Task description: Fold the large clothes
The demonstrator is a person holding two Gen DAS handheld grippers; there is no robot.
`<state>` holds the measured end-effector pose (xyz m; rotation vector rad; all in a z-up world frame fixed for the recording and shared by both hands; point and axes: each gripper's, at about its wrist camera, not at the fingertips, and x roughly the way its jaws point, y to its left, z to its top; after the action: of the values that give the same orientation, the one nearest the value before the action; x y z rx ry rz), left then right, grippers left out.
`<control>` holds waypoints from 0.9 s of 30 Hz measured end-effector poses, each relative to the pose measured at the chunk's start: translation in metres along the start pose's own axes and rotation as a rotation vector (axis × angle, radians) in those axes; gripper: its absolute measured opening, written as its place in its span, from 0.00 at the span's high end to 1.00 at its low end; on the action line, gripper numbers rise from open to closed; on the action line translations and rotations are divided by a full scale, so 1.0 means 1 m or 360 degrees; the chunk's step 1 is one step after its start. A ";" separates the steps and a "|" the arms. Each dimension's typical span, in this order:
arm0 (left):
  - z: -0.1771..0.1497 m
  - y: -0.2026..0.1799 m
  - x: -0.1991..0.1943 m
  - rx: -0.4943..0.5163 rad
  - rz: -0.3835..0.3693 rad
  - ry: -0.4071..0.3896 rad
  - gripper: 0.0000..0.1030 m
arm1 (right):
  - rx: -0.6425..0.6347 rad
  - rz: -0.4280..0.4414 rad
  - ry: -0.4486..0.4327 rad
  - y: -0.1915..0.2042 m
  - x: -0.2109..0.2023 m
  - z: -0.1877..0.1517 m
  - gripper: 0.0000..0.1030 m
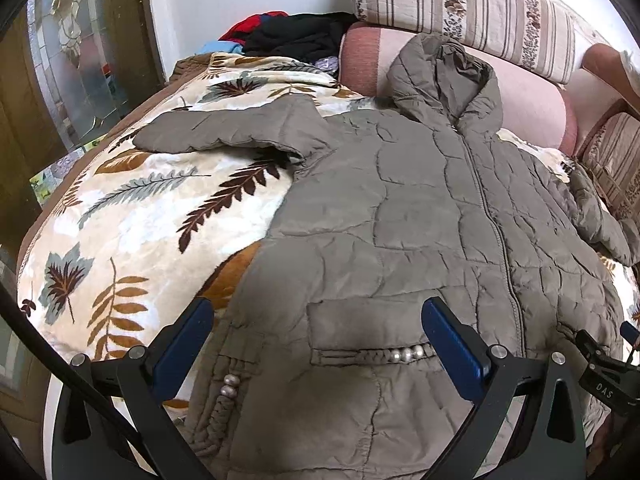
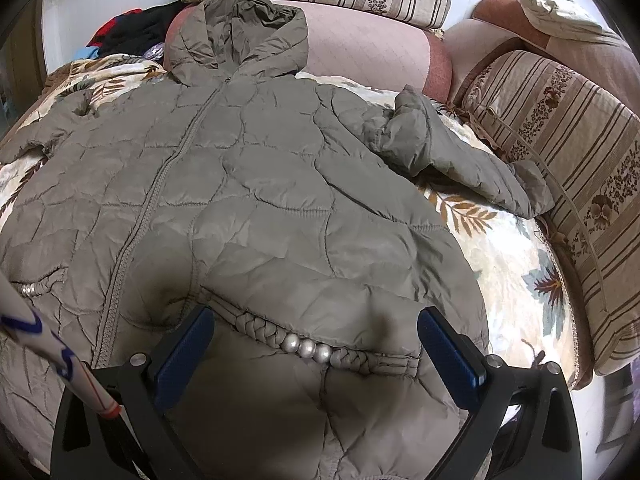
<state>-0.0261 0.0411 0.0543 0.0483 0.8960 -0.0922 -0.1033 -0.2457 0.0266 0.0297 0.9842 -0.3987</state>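
Quilted taupe hooded puffer jacket lies zipped and face-up on the leaf-print fleece blanket, unfolded.
Left view: left gripper gapes wide over the jacket's hem, holding nothing; slick padding could slip. Right view: right gripper equally wide, empty, may snag the jacket's pearl-beaded pocket braid.

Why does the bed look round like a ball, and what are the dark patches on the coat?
Both wrist views use fisheye lenses, so the blanket bulges and the corners go black. In the right wrist view, the dark patches on the jacket are soft shadows by the open right gripper; the left wrist view shows the same near the open left gripper.
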 end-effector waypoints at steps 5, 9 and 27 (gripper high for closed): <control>0.004 0.013 0.001 -0.0045 0.0025 0.0002 0.00 | -0.0003 -0.0006 0.0016 0.000 0.002 0.000 0.00; 0.005 0.019 0.001 -0.0069 0.0032 0.0000 0.00 | -0.0011 -0.0012 0.0022 0.002 0.003 0.000 0.00; 0.013 0.042 0.001 -0.0121 0.0073 -0.0019 0.00 | -0.0061 -0.0054 0.0049 0.010 0.002 0.002 0.00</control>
<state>-0.0111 0.0818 0.0613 -0.0025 0.8852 -0.0153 -0.0969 -0.2377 0.0247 -0.0155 1.0239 -0.4118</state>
